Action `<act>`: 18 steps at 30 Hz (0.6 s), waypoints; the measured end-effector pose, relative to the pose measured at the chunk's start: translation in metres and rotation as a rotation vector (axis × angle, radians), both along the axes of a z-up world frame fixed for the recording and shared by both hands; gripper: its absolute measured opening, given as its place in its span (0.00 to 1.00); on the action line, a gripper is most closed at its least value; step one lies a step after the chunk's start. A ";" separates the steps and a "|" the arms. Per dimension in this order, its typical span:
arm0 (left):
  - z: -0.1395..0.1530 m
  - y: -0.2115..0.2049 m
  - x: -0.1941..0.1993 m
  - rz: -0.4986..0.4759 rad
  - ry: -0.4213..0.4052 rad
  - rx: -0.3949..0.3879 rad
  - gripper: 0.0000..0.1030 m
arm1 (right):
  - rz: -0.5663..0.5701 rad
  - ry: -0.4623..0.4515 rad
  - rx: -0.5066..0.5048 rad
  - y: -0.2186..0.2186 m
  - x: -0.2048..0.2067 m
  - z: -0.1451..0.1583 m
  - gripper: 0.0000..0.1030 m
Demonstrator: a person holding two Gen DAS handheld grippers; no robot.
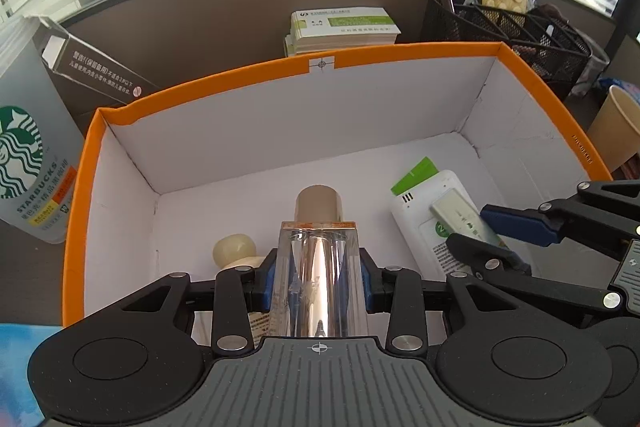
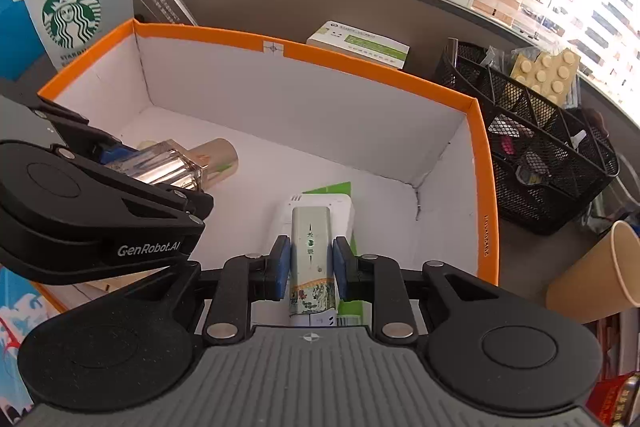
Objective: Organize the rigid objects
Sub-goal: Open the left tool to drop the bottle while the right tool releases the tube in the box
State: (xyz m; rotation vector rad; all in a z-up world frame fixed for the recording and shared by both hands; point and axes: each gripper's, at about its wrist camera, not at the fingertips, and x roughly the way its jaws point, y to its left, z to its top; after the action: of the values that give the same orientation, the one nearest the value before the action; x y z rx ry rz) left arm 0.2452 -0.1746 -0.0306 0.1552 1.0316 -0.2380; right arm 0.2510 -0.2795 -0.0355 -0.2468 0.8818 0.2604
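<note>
Left tool (image 1: 318, 285) clamped on a clear bottle (image 1: 318, 275) with a tan cap, held over the box (image 1: 208, 83) near its left wall. Right tool (image 2: 308, 263) clamped on a small tin (image 2: 311, 259), above a white device (image 2: 344, 211) lying by the box's right wall. Cream knob-like item (image 1: 236, 249) already on the box floor. Looks like the placing step, both items. Next: lower each to bare floor, then release; the tin needs a spot beside the device, not on it.
</note>
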 end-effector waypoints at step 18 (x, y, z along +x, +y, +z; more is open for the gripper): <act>0.018 -0.002 -0.003 0.136 -0.054 -0.023 0.76 | -0.026 -0.020 0.050 -0.011 0.000 -0.001 0.27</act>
State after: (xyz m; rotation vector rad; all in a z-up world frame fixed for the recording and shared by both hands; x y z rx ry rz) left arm 0.2422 -0.1761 -0.0122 0.0701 0.9813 -0.1211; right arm 0.2506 -0.2901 -0.0364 -0.1906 0.8573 0.2550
